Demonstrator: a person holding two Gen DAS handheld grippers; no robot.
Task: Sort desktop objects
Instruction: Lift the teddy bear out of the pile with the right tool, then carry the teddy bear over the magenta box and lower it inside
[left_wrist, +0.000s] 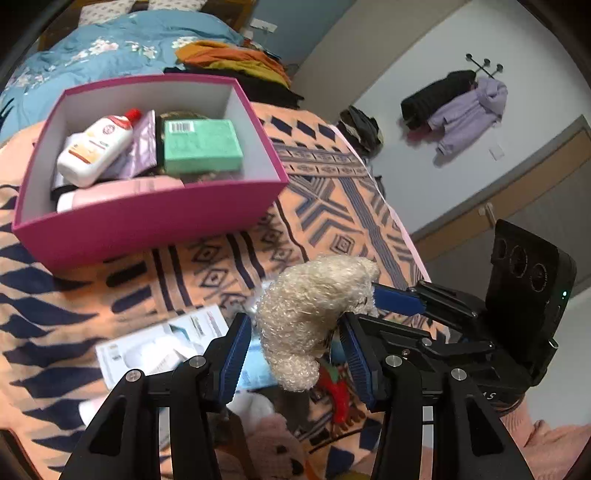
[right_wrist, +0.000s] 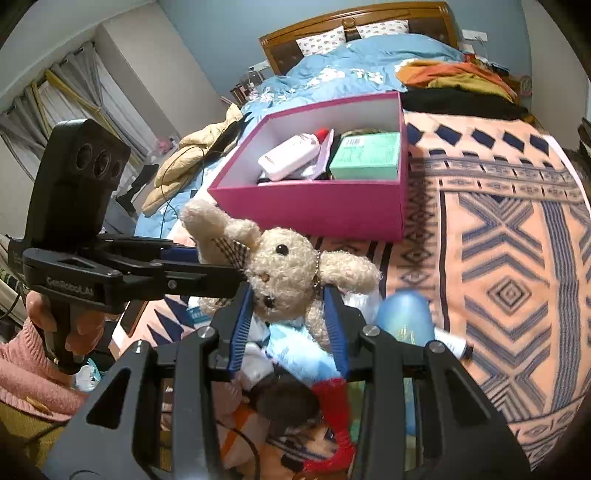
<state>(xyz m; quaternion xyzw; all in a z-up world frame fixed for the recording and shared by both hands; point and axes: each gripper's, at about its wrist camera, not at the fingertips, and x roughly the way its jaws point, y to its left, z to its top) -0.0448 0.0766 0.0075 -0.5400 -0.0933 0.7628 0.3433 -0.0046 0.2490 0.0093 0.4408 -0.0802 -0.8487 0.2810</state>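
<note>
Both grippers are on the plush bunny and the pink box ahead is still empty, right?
Not empty. The left wrist view shows the pink box already holding a white bottle and a green box. Both the left gripper and right gripper do bracket the plush bunny.

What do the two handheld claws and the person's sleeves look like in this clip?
Both claws are matte black frames with triangular cut-outs, silver bolts and ribbed blue pads. The left claw shows white "GenRobot.AI" lettering and carries a black upright module with three round lenses. The right claw carries the same kind of module, with a small green light. The sleeves are pink ribbed knit.
</note>
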